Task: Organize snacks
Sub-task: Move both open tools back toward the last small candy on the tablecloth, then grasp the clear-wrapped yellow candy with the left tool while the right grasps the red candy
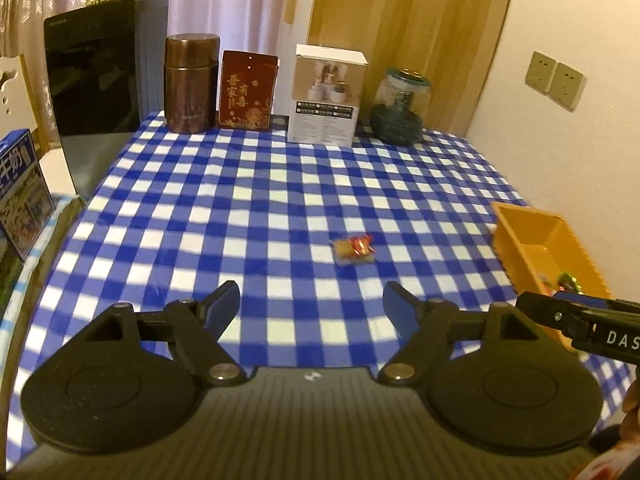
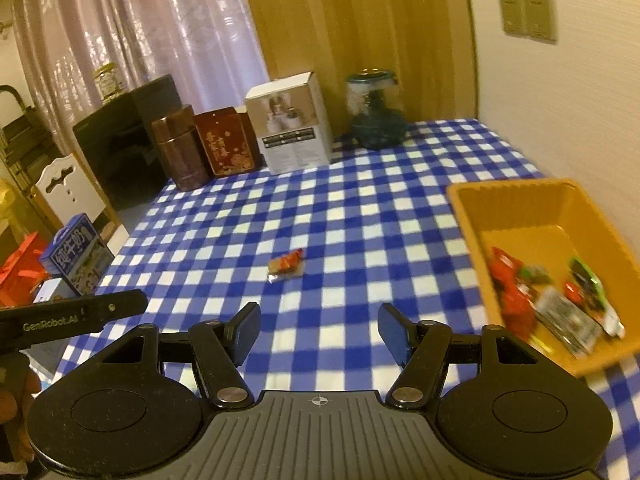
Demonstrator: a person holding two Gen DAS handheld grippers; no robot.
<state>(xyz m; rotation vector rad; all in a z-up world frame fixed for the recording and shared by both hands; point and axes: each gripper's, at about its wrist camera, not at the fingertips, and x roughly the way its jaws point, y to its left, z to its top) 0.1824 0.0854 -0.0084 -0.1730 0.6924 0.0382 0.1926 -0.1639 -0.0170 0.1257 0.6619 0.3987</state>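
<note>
One small wrapped snack (image 1: 355,249), red and yellow in clear film, lies alone on the blue-and-white checked tablecloth (image 1: 256,208); the right wrist view shows this snack (image 2: 285,267) too. My left gripper (image 1: 311,301) stands open above the cloth, short of the snack, with nothing between its blue pads. My right gripper (image 2: 319,330) is also open and holds nothing. To its right sits an orange bin (image 2: 472,216) with several wrapped snacks (image 2: 516,292) inside. That bin (image 1: 520,224) appears at the right edge of the left wrist view.
Along the far edge of the table stand a brown canister (image 1: 191,82), a red tin (image 1: 248,90), a white carton (image 1: 326,100) and a glass jar (image 1: 400,106). A black box (image 1: 96,80) and a blue milk carton (image 1: 20,196) sit at the left. A wall closes the right side.
</note>
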